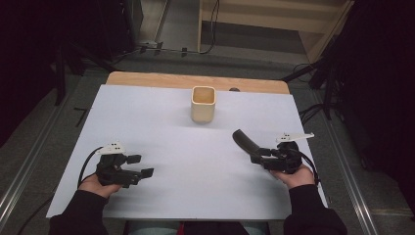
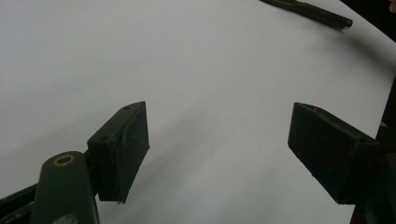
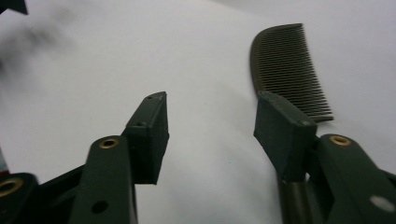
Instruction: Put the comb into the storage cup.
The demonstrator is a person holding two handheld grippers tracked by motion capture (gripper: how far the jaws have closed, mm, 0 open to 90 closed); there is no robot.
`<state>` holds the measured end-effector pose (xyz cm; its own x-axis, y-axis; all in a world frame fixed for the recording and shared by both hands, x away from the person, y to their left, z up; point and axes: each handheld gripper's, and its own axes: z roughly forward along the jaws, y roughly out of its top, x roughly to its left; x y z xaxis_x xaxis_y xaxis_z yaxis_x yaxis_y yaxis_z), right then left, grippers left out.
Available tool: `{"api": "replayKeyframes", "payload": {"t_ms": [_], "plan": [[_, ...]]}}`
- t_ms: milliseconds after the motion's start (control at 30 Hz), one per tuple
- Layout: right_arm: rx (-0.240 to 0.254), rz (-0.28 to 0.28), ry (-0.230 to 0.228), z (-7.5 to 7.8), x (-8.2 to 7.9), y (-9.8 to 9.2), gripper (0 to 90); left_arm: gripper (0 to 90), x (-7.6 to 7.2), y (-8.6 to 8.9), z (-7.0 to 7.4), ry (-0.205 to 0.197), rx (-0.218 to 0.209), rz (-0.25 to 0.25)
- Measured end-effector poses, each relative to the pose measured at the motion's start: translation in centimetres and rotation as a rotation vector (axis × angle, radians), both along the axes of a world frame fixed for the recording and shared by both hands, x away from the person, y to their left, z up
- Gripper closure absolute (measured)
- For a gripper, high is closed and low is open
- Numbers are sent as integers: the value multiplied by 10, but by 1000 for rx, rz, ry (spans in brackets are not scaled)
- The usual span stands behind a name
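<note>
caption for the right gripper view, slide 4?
Open right gripper over the white table, dark comb lying flat beside and beyond one jaw.

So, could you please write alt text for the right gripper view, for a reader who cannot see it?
The right gripper hovers open over a white table, its two black jaws apart. A dark comb lies flat just beyond and partly beneath the right-hand jaw, not gripped.
</note>
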<state>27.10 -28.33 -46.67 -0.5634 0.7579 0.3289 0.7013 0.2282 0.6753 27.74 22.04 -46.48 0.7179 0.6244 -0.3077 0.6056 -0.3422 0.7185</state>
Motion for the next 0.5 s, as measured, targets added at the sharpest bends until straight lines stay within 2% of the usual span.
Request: {"api": "replayKeyframes", "payload": {"t_ms": [167,267,400,500], "plan": [[-13,29,-18,1,-6,6,343,212,0,0,0,-2,1,-1],[-20,45,-46,0,-10,10,279,212,0,0,0,0,2,-1],[-26,64,-56,-1,-10,10,255,212,0,-1,-1,-1,1,-4],[-14,62,-46,-2,-9,10,254,212,0,-1,0,-2,-2,-4]]}}
